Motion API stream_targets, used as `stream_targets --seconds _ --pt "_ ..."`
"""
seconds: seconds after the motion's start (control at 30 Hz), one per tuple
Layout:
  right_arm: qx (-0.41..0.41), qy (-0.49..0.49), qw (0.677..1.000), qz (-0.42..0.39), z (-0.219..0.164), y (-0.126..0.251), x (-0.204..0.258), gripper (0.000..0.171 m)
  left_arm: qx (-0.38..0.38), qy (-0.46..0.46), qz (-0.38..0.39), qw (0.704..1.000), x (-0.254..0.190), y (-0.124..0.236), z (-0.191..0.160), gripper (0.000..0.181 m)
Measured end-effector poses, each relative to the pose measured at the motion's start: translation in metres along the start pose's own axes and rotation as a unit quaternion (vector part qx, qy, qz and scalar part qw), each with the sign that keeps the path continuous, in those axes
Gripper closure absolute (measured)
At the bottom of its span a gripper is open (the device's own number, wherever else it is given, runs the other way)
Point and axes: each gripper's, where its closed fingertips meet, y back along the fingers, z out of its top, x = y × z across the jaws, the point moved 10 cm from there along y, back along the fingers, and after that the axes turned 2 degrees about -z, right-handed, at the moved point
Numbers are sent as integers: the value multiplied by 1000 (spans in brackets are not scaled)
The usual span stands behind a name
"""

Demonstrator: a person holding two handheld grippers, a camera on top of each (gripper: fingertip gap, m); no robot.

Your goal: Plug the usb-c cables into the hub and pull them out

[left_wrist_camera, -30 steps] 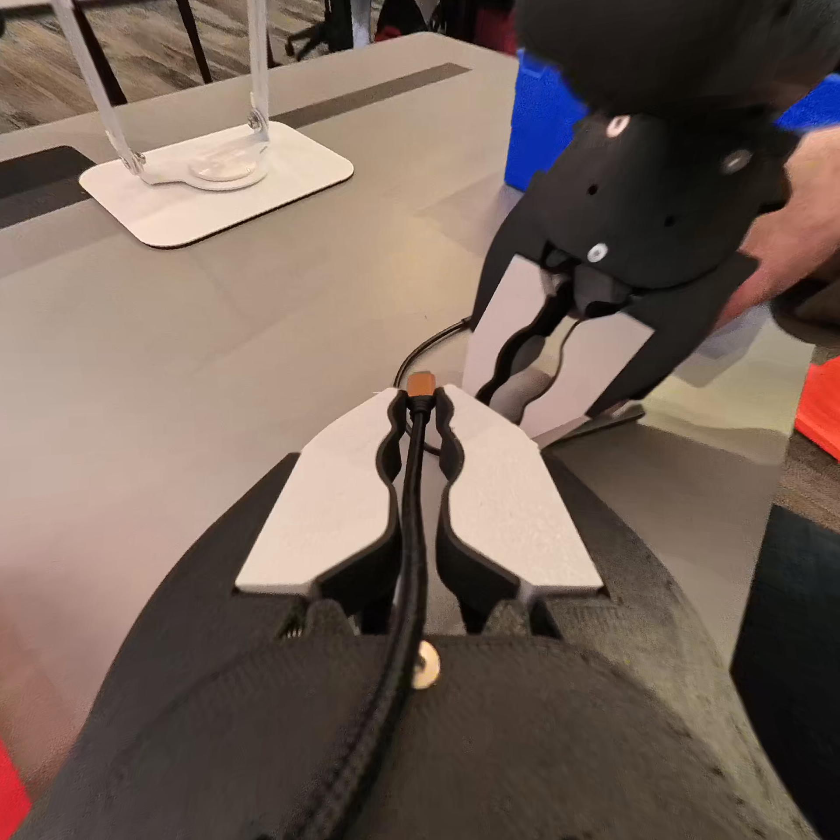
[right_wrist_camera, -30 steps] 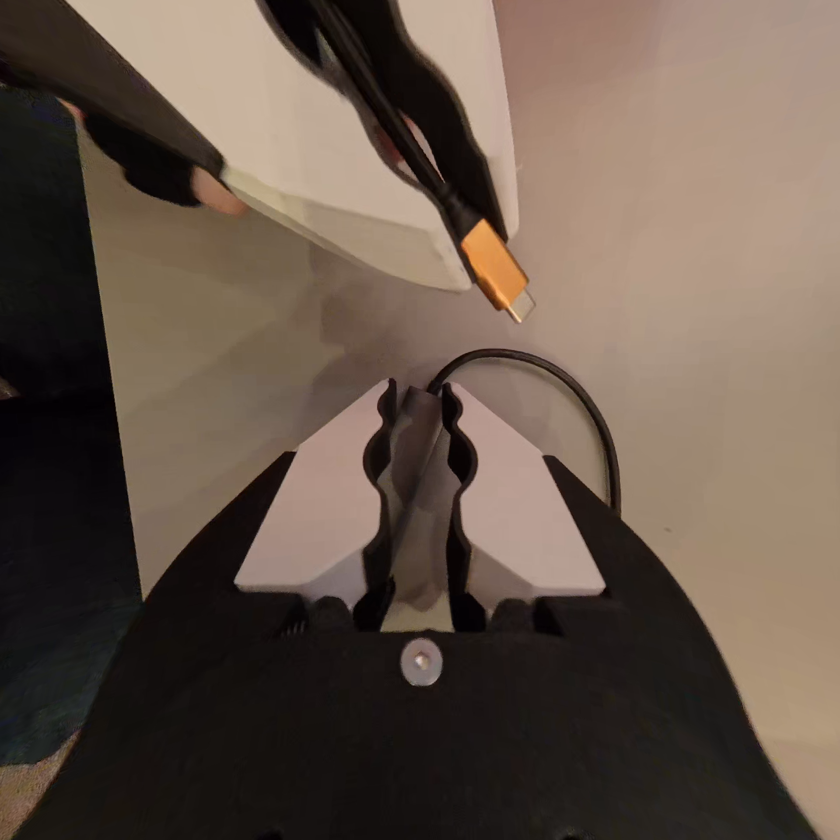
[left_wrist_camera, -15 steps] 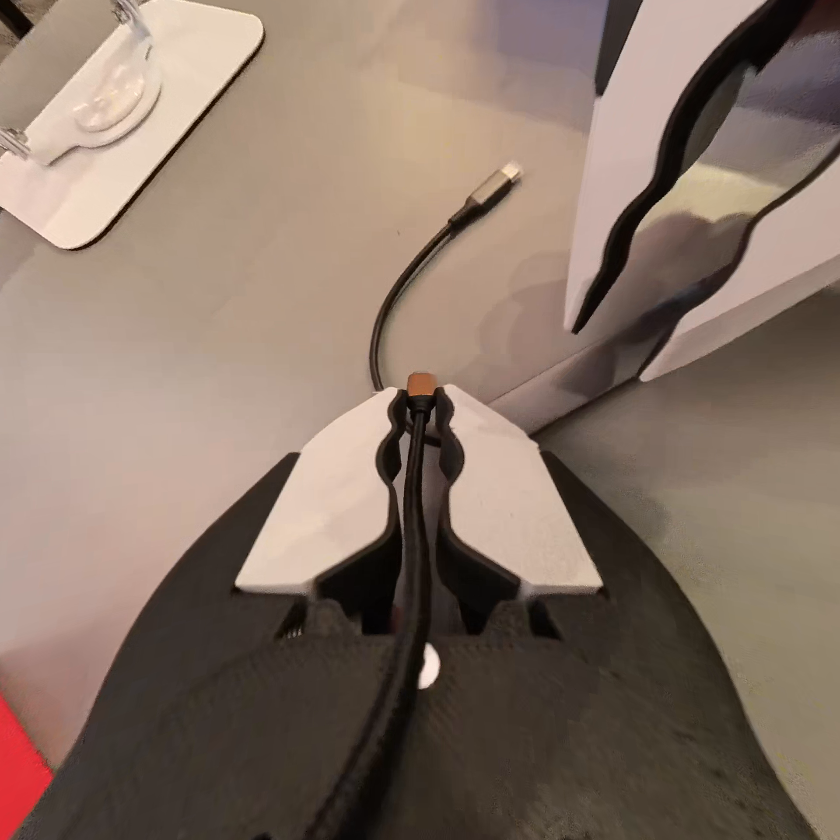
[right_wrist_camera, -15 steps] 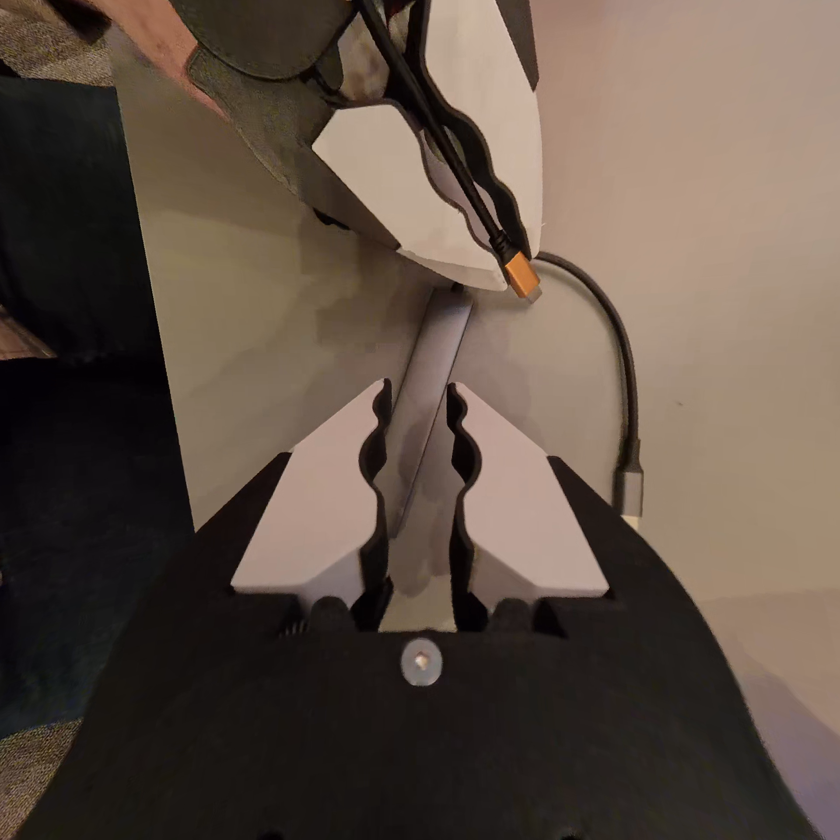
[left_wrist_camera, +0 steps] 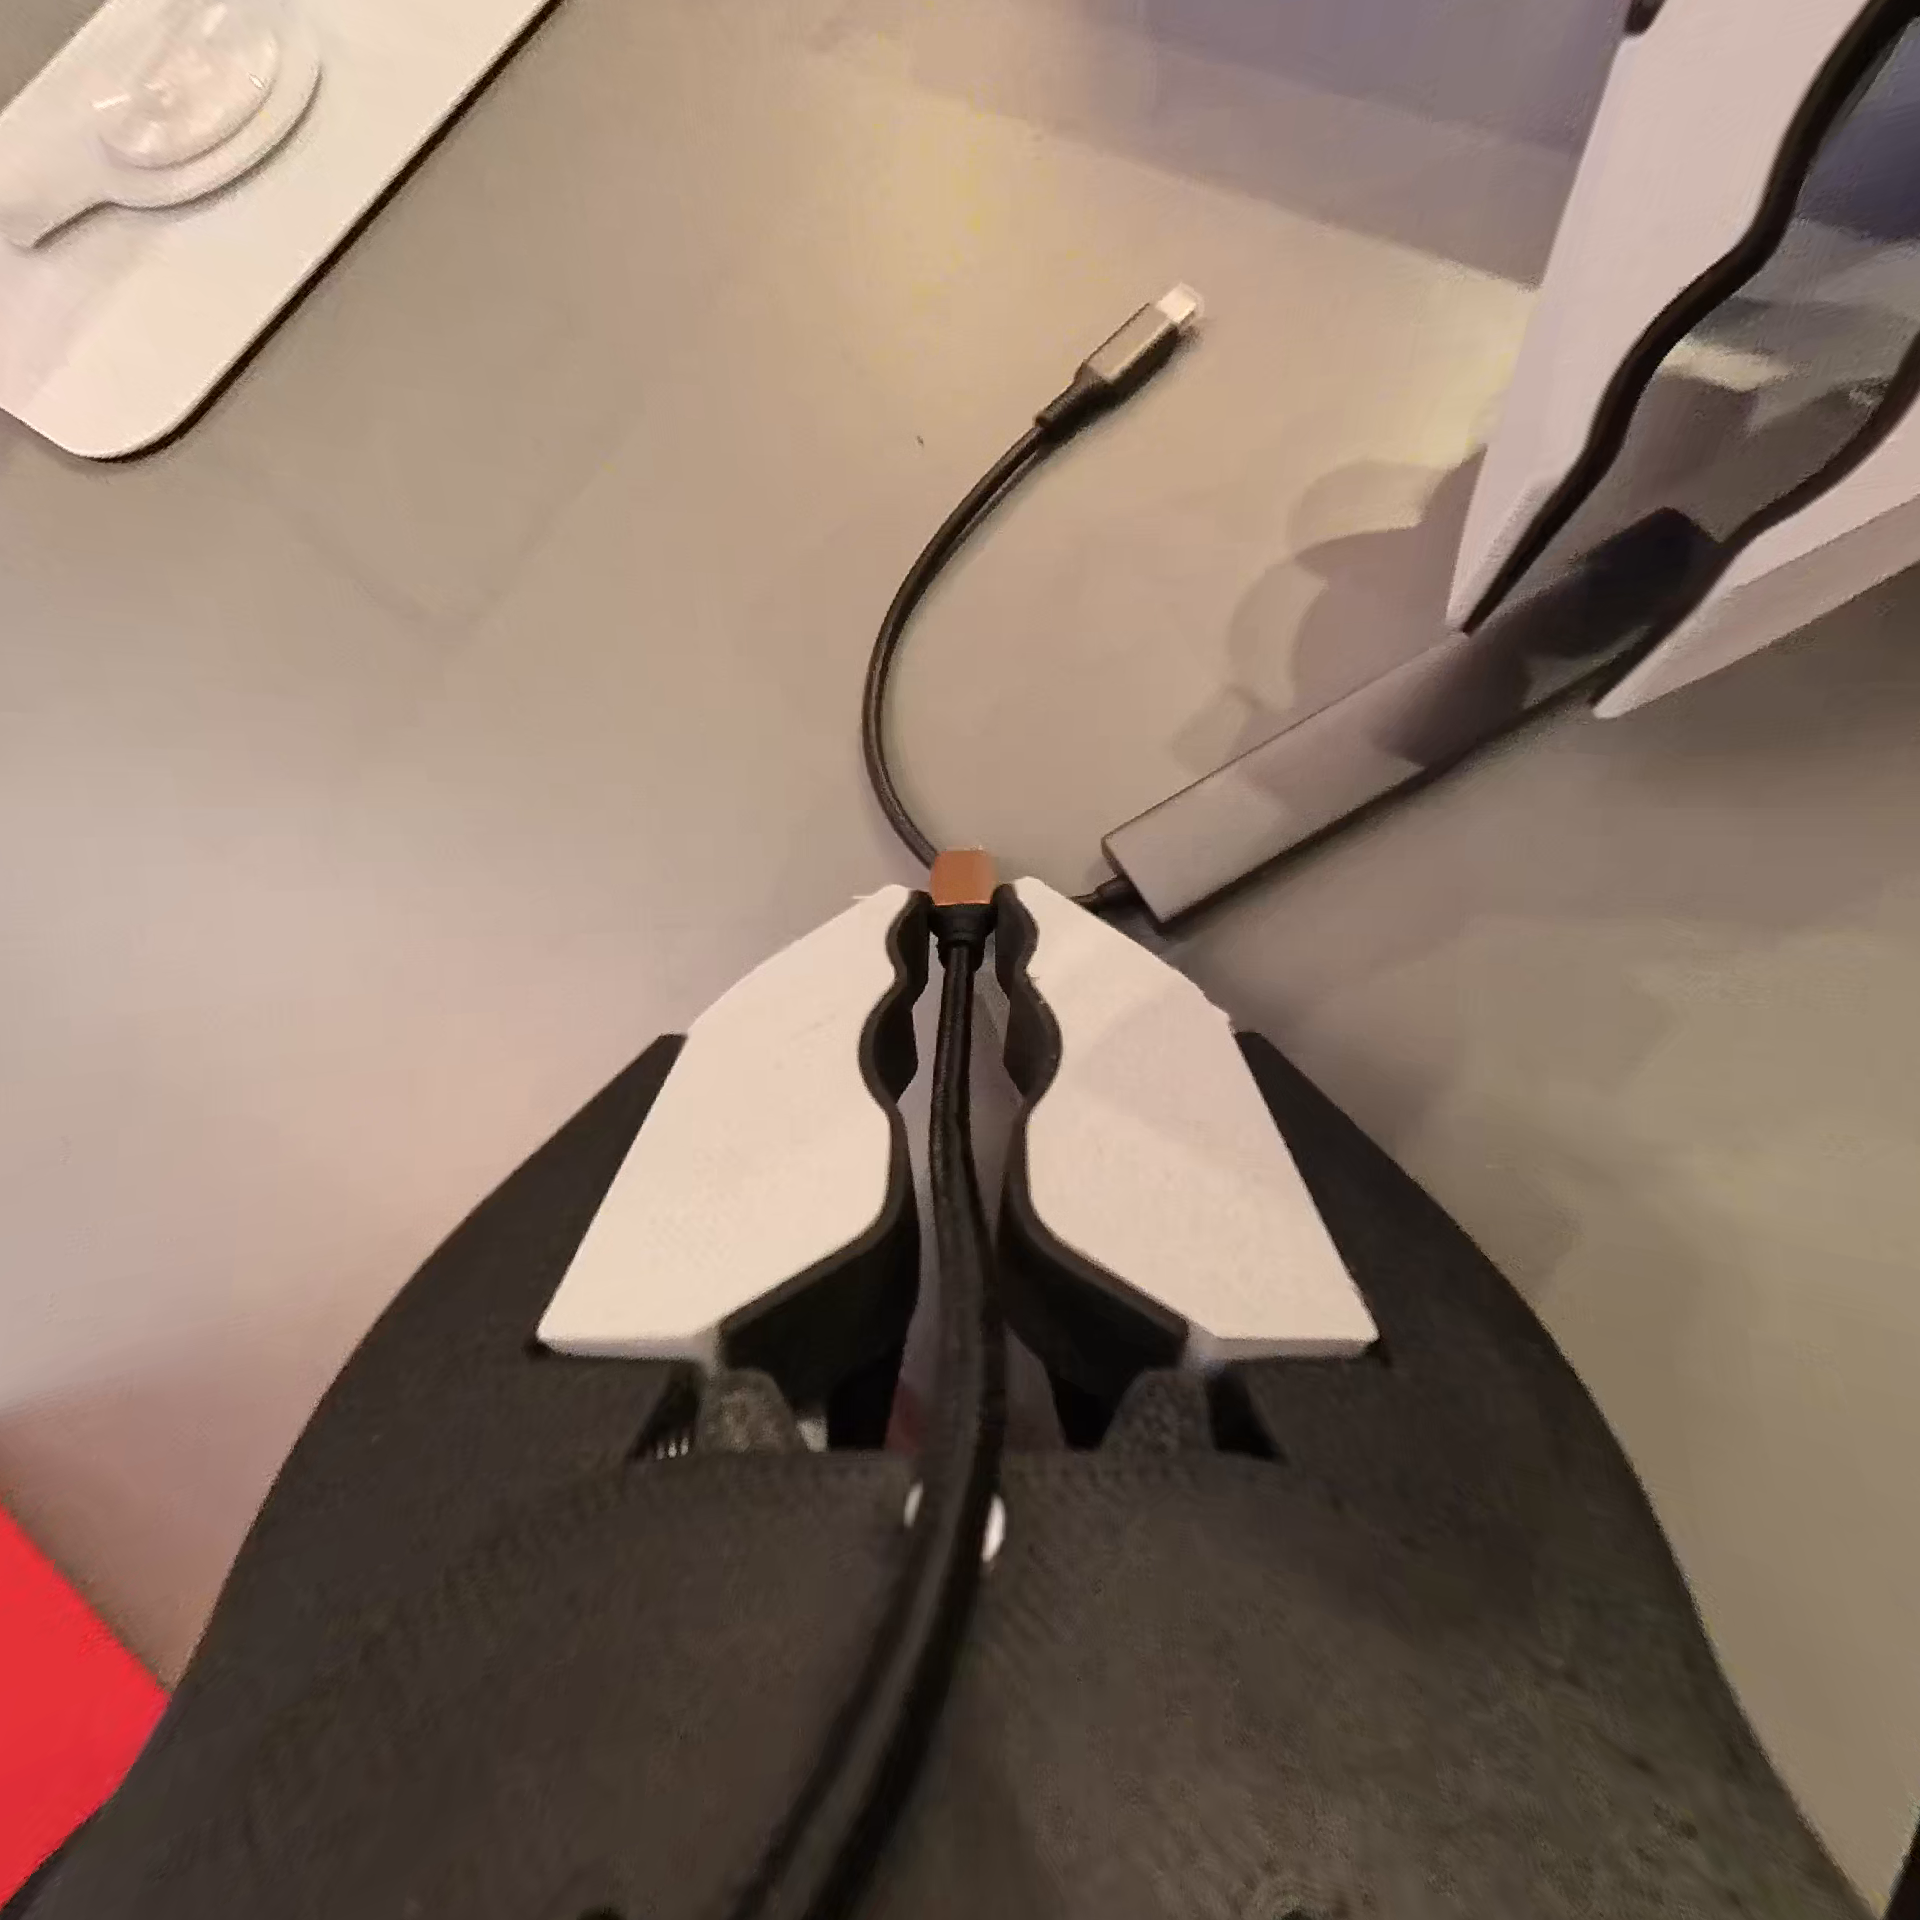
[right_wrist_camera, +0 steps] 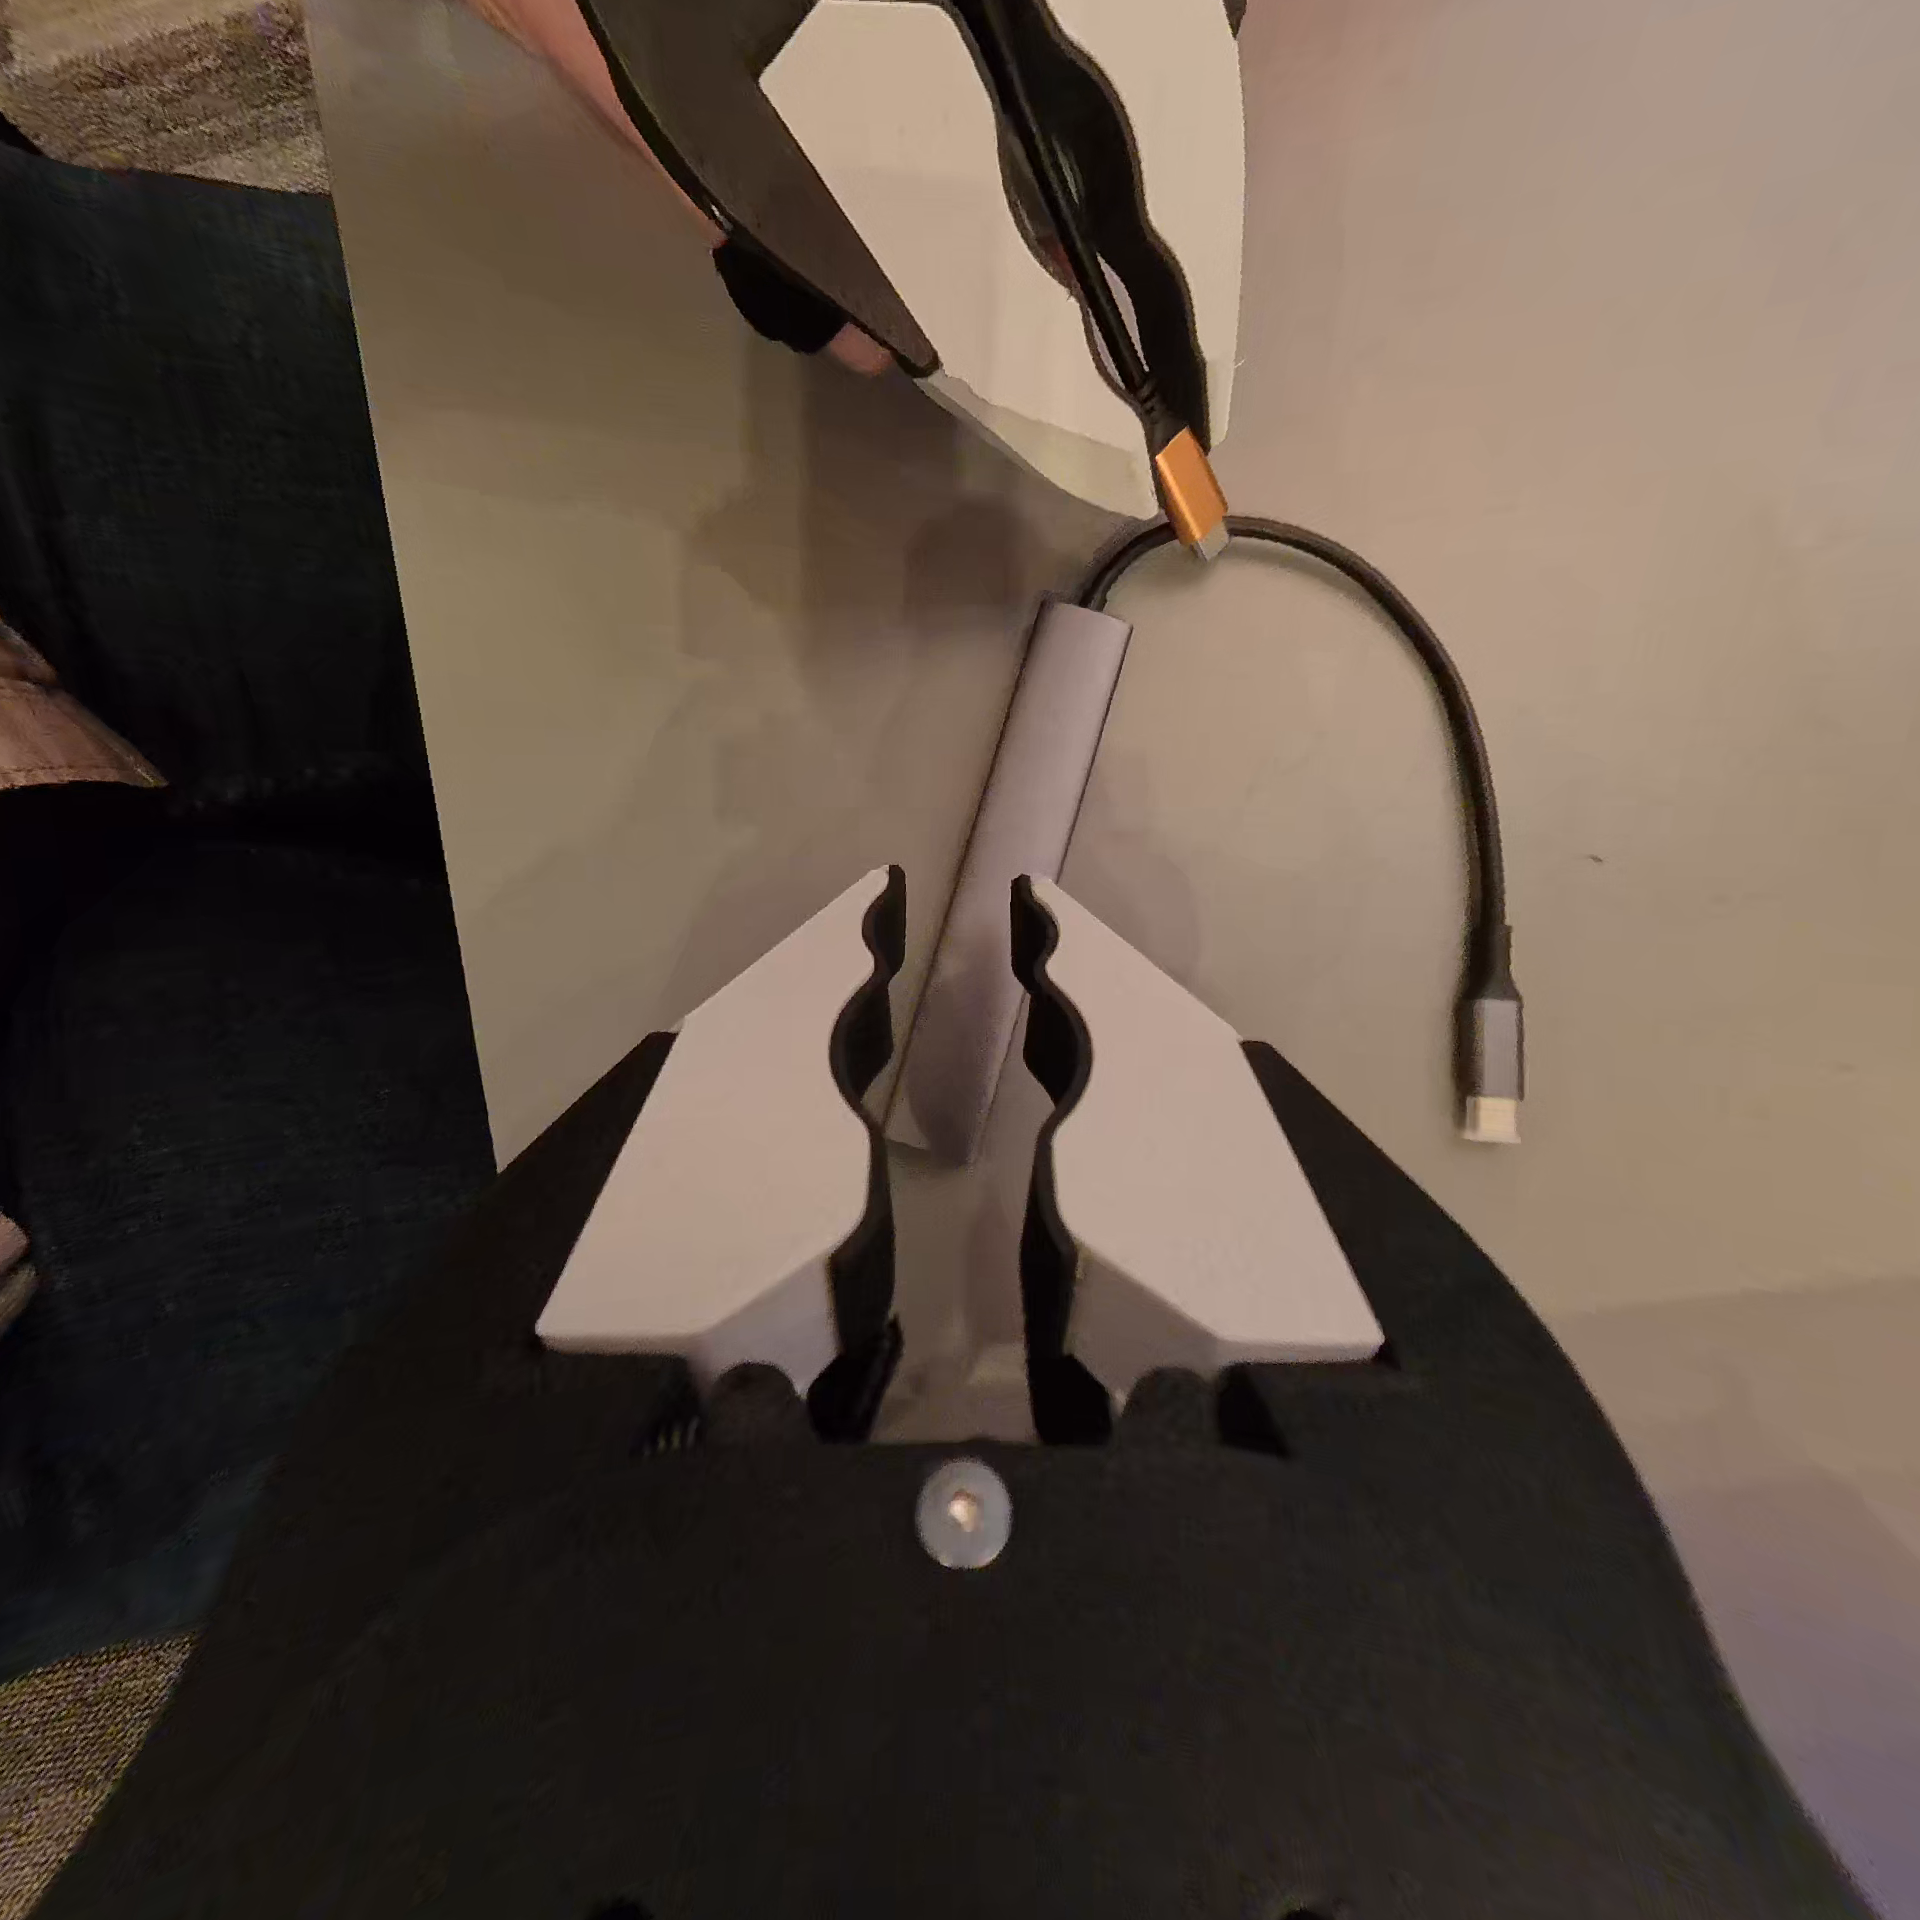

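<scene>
- Left wrist view: the left gripper (left_wrist_camera: 961, 891) is clamped on a black braided cable (left_wrist_camera: 951, 1122), whose orange plug (left_wrist_camera: 962, 879) pokes out just past the fingertips
- Beyond it, on the grey table (left_wrist_camera: 436, 727), lies the slim grey hub (left_wrist_camera: 1340, 790); its near end, where its own thin lead (left_wrist_camera: 904, 634) leaves it, sits just right of the orange plug
- That lead curls away to a loose grey connector (left_wrist_camera: 1138, 345), lying free on the table
- The right gripper (left_wrist_camera: 1558, 623) comes in from the upper right with its fingers either side of the hub's far part
- A white stand base (left_wrist_camera: 156, 270) sits well apart at the top left, and a red object (left_wrist_camera: 52, 1725) shows at the lower left edge

- Right wrist view: the right gripper (right_wrist_camera: 954, 894) straddles the hub (right_wrist_camera: 997, 883); its jaws stand a little apart with gaps along both sides of the body, so it looks open, not yet pinching
- The left gripper (right_wrist_camera: 1184, 436) hangs over the hub's far end, the orange plug (right_wrist_camera: 1191, 497) tilted down, its tip over the hub's lead (right_wrist_camera: 1455, 727)
- I judge this the approach to the first plug-in; no cable is seated yet
- Next, the right gripper needs to steady the hub, and the plug must turn square to a port, which I cannot make out here
</scene>
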Motion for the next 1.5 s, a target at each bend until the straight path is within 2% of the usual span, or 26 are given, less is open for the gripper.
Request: stream_targets --seconds 0.6,0.73,0.83,0.93,1.07,1.2,1.3,1.4,1.5 --pt "4 7 1000 -25 -2 12 6 149 12 -7 18 1000 2 5 -4 170" --pt "6 28 998 -63 -4 19 10 145 12 -7 16 1000 4 5 -4 170" --pt "40 77 990 -114 -8 22 20 143 24 -19 16 999 3 2 -3 169" --pt "62 130 975 -171 -14 19 34 140 41 -28 14 999 3 -2 -4 169" --pt "100 250 923 -273 -17 10 56 134 47 -26 9 999 3 -6 -5 170" --pt "135 320 866 -361 -24 -6 64 141 49 -26 5 998 3 -7 -4 170" --pt "136 340 838 -405 -31 -18 61 151 50 -27 4 998 3 -7 -3 170" --pt "133 348 824 -428 -37 -24 54 155 50 -28 3 998 3 -8 -2 170" --pt "136 333 834 -418 -40 -22 50 148 50 -27 0 998 3 -8 -2 170"
